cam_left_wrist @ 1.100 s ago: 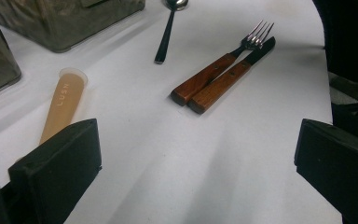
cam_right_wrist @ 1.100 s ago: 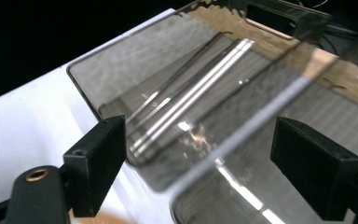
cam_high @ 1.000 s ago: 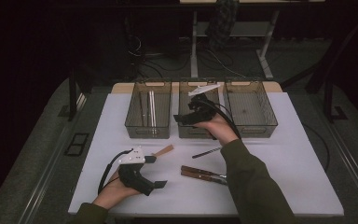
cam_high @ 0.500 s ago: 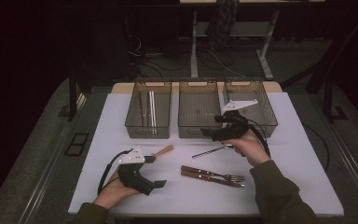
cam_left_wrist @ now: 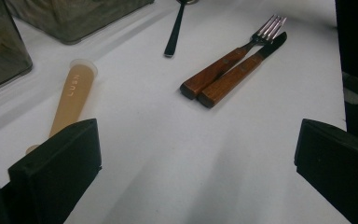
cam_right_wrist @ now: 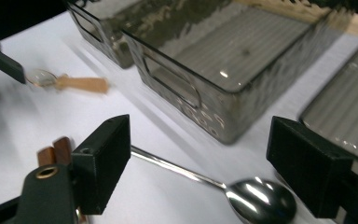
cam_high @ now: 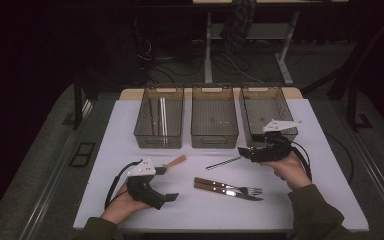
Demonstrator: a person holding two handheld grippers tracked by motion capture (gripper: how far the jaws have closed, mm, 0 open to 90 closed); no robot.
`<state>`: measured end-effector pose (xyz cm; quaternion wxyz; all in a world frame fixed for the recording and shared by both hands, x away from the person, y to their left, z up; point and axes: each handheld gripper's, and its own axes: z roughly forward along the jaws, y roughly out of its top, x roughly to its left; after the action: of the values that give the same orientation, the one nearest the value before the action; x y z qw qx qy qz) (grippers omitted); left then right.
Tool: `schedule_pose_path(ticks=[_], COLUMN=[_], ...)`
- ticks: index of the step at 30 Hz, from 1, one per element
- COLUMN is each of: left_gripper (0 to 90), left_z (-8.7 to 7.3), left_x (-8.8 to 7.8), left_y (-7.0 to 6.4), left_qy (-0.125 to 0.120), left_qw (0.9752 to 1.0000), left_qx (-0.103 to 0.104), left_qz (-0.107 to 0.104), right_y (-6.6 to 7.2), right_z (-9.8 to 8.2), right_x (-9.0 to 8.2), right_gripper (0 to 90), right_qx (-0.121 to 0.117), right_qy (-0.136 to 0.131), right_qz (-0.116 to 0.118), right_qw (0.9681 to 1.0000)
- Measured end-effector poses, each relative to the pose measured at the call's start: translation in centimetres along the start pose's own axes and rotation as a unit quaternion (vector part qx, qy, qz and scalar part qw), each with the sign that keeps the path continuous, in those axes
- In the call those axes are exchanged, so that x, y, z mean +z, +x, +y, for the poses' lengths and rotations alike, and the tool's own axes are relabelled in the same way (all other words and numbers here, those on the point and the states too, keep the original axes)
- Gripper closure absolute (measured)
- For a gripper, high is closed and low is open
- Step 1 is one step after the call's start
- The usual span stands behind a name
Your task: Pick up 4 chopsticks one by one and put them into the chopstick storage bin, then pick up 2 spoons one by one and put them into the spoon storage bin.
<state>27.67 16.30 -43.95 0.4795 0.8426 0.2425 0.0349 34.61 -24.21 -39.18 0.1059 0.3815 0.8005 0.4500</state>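
Nearest the person, the left gripper (cam_high: 172, 198) rests on the white table (cam_high: 310, 210) with its jaws spread and nothing between them, apparently parked while the other hand works. Just beyond it lies a tan spoon with a clear bowl (cam_left_wrist: 72, 95), and to the right of that a wood-handled fork (cam_high: 227, 187) and knife (cam_high: 225, 192) lie side by side, touching, left of the metal spoon's handle, seemingly waiting to be sorted. Farther out, the right gripper (cam_high: 242, 152) hangs low over the metal spoon (cam_right_wrist: 261, 200); its jaws have just been closing a little yet stand wide, with the spoon's bowl lying on the table between them and neither pad pressing on it, so this looks like the lining-up for a pickup. Beyond the spoon stand three smoky plastic bins (cam_high: 215, 135) in a row; the left bin (cam_high: 145, 131) holds long metal pieces, which suggests one bin per kind of cutlery.
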Motion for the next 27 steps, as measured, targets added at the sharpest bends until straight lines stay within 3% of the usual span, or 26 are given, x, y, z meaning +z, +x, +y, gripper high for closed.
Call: schedule_pose_path(ticks=[6, 11, 16, 22, 27], left_gripper=[0.0, 0.0, 0.0, 0.0, 0.0], left_z=[0.0, 0.0, -0.1, 0.0, 0.0], left_x=[-0.1, -0.1, 0.0, 0.1, 0.0], left_y=[-0.1, -0.1, -0.1, -0.2, -0.1], left_qy=[0.0, 0.002, 0.002, 0.003, 0.003], left_qw=[1.0, 1.0, 1.0, 1.0, 1.0], left_qx=[0.003, 0.004, 0.002, 0.004, 0.003], left_qz=[0.0, 0.0, 0.001, -0.003, -0.005], right_y=[-1.1, -2.0, -2.2, -2.0, -2.0], right_z=[-1.1, -1.6, -1.4, -1.4, -1.5], right_x=[0.2, 0.5, 1.9, 4.8, 5.9], right_gripper=[40.1, 61.5, 79.0, 88.6, 89.4], right_qx=[0.006, 0.014, 0.014, 0.001, -0.002], right_qy=[0.014, 0.035, 0.048, 0.092, 0.104], right_qz=[-0.023, -0.059, -0.062, -0.074, -0.069], right_qw=[0.9996, 0.9976, 0.9968, 0.993, 0.9922])
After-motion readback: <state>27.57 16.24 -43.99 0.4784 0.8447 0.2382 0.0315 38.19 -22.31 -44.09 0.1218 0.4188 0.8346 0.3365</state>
